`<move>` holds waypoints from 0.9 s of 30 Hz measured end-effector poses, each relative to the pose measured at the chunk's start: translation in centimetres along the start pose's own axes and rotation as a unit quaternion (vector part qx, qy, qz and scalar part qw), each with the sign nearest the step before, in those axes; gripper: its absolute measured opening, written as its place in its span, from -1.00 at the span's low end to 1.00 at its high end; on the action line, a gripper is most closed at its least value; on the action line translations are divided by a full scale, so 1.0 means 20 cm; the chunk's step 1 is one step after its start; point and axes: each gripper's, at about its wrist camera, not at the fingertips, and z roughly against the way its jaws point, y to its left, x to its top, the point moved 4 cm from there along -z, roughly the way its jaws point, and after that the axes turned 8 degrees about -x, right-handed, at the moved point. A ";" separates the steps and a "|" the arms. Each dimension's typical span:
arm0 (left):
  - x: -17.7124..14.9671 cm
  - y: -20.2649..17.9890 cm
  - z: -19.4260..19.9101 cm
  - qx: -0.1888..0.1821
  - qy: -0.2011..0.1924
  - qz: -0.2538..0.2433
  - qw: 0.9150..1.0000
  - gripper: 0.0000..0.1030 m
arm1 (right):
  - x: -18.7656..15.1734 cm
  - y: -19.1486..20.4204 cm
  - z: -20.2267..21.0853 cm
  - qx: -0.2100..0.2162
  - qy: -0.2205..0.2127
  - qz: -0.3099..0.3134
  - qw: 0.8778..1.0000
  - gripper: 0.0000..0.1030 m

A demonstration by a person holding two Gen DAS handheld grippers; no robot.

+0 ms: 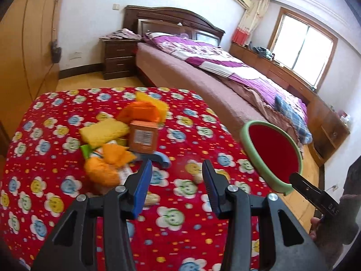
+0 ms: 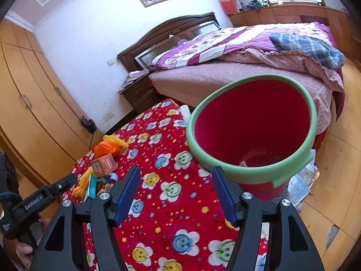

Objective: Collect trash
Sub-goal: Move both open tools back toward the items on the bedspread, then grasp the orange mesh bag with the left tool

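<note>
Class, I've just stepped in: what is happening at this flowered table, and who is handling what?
A person holds a two-finger gripper in each hand over a table covered in a red flowered cloth. The left gripper is open and empty, pointing toward a pile of trash: an orange box, yellow sponge-like pieces and wrappers. The right gripper is also open and empty, facing a red bin with a green rim beside the table. Something small lies at the bin's bottom; the pile is not yet collected.

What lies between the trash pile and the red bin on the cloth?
Only bare flowered cloth lies between the trash pile and the bin. The right wrist view shows this best; the open right gripper hangs above that stretch.
</note>
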 end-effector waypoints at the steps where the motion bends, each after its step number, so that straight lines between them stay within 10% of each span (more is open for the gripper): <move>1: 0.00 0.02 0.01 0.007 -0.001 0.000 1.000 -0.10 | -0.01 0.01 -0.01 0.000 0.002 0.002 1.000 0.31; 27: -0.03 0.41 -0.09 0.060 0.015 0.056 0.997 0.01 | -0.09 0.12 -0.12 -0.010 0.036 0.021 0.999 0.31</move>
